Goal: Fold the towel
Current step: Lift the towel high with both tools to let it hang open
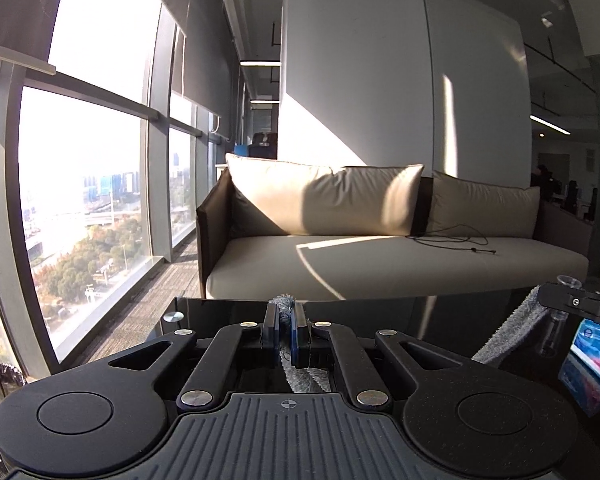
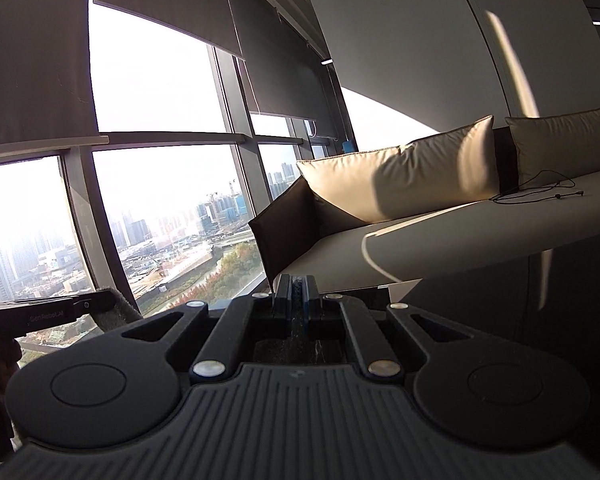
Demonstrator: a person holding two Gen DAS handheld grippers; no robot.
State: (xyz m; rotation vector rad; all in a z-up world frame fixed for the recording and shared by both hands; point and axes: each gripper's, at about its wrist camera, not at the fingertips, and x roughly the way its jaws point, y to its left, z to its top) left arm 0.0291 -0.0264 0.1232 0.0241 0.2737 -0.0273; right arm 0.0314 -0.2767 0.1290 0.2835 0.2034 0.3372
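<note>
Two hand-held grippers, both clamped on one grey towel (image 1: 286,305). Left hand-held gripper (image 1: 285,322): jaws closed tight, a bunched fold of terry pinched between the blue pads, fabric trailing back under the body. Right hand-held gripper (image 2: 296,294): likewise closed, dark fabric squeezed in the narrow slot between its pads. Seen from the left wrist, off by the desk's right edge, another strip of towel hanging from the right hand-held gripper. Towel lifted above the black glass desk (image 1: 220,306). Beyond the desk's far edge, a beige sofa (image 1: 380,264) with a thin cable (image 1: 452,240) on its seat.
</note>
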